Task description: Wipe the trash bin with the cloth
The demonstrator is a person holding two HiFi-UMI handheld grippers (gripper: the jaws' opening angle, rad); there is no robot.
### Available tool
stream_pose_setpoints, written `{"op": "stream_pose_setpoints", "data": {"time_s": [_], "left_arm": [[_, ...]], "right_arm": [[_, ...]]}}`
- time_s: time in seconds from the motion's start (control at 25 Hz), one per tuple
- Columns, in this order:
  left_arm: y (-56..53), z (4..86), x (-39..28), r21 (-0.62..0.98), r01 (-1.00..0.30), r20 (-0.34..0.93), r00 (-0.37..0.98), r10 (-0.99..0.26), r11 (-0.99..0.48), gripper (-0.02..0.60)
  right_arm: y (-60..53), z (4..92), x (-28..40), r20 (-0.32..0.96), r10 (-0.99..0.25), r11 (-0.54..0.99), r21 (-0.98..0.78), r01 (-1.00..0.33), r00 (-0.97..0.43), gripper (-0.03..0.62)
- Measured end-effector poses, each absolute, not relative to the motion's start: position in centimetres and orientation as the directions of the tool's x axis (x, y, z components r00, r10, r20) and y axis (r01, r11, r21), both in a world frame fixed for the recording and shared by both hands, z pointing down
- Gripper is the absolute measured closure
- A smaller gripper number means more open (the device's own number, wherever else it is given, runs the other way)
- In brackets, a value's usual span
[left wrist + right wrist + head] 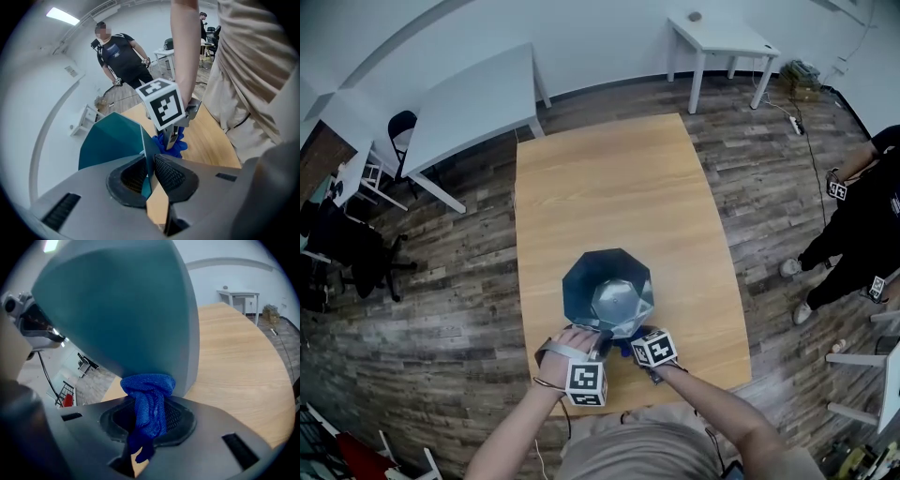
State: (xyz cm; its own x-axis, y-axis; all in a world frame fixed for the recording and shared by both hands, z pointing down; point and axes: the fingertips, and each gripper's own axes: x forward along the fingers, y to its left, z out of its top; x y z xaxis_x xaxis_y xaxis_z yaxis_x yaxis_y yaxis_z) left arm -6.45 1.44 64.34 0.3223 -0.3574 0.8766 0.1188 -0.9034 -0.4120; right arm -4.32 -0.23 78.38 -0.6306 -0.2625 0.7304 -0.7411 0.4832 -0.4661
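At the near edge of the table [609, 187], the left gripper [149, 174] was clamped on the near rim of the upright bin [579, 286]. Just to its right, the right gripper [150, 416] pinched the cloth [149, 394], which was bunched against the bin's outer wall. That wall rose just beyond the jaws.

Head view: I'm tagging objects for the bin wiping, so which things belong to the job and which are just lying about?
Job: teal trash bin, its rim clamped in the left gripper; blue cloth held in the right gripper.
Lying about: large white table, small white table, black chair, bystander.
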Motion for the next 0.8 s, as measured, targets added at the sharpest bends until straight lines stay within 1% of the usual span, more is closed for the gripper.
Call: {"op": "stream_pose_setpoints", "data": {"time_s": [0.2, 0.4, 0.52, 0.64, 0.8], "left_arm": [[1.2, 64.4, -6.8, -0.405, 0.116, 0.875, 0.336, -0.348, -0.907, 0.522], [0.9, 64.6, -6.7, -0.375, 0.108, 0.878, 0.36, -0.315, -0.921, 0.525], [1.1, 64.7, -6.8, -0.369, 0.108, 0.879, 0.364, -0.309, -0.923, 0.525], [1.2, 64.7, -6.8, -0.369, 0.092, 0.875, 0.37, -0.312, -0.925, 0.525], [0.9, 64.6, -6.9, -0.371, 0.065, 0.872, 0.366, -0.324, -0.926, 0.525]], "right_arm": [[-1.5, 84.6, -3.7, 0.77, -0.232, 0.454, -0.455, -0.766, -0.595, 0.519], [-2.9, 87.5, -3.8, 0.792, -0.216, 0.402, -0.46, -0.792, -0.57, 0.519], [-3.1, 88.1, -4.4, 0.782, -0.231, 0.373, -0.478, -0.795, -0.579, 0.519], [-2.3, 88.1, -4.3, 0.79, -0.217, 0.366, -0.48, -0.798, -0.574, 0.519], [-2.1, 85.6, -3.9, 0.763, -0.222, 0.396, -0.498, -0.771, -0.607, 0.519]]}}
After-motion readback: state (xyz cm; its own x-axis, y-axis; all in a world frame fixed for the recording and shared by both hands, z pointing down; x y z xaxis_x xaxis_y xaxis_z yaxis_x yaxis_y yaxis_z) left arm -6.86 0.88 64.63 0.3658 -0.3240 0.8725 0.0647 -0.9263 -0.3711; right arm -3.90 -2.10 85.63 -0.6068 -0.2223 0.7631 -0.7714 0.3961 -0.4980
